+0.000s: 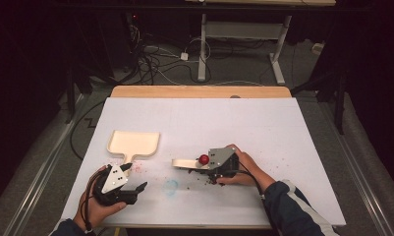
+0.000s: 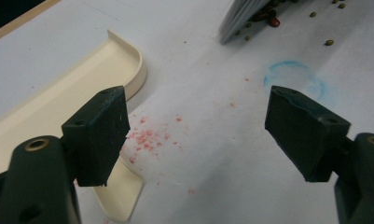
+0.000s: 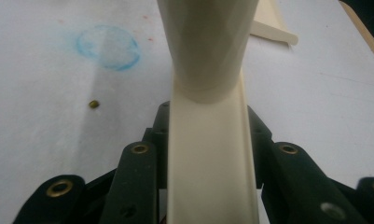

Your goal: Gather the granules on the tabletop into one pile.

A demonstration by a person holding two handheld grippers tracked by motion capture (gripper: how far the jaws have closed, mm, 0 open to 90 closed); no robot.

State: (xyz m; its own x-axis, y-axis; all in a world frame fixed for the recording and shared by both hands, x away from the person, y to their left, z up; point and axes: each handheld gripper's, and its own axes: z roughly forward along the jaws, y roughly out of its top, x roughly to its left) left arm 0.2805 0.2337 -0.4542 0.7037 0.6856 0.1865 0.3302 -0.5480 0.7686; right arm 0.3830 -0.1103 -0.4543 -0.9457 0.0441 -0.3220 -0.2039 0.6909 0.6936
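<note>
Brush (image 3: 208,93), clamped by its cream handle in the right gripper (image 1: 219,167), sits mid-table among scattered beans (image 2: 329,42), right of the dustpan (image 1: 134,143). Best to sweep low and slow toward the pan. The left gripper (image 1: 130,184), jaws apart and empty, should steady the pan's handle first.

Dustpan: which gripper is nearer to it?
Left. The left gripper sits open just below the dustpan handle, not touching it. The right gripper, shut on the brush, is farther off to the dustpan's right.
</note>
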